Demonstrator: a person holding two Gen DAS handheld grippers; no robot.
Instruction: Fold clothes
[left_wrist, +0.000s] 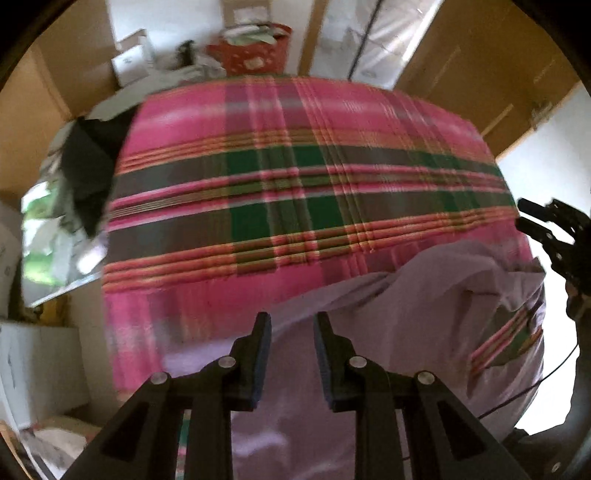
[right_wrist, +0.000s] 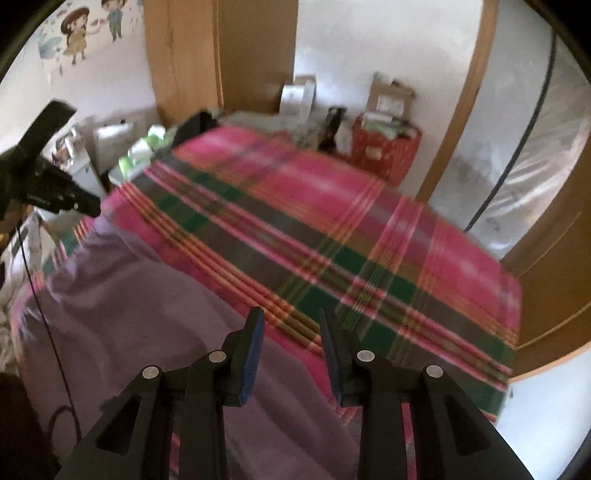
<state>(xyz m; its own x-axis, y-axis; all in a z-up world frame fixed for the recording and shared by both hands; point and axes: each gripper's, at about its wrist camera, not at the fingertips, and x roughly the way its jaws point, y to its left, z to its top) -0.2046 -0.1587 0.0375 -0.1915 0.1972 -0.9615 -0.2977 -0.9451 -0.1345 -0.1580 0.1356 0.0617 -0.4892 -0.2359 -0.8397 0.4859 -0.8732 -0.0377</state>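
Lilac garment soft, rumpled | plaid bedspread flat | jaws parted

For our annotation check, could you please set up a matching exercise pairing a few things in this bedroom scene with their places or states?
Things:
1. lilac cloth garment
2. pink and green plaid bedspread
3. red patterned box
4. left gripper

Places or states:
A. on the floor at the far end of the bed
B. open, holding nothing
C. crumpled on the near part of the bed
D. spread flat over the bed

Pairs: 1-C, 2-D, 3-A, 4-B
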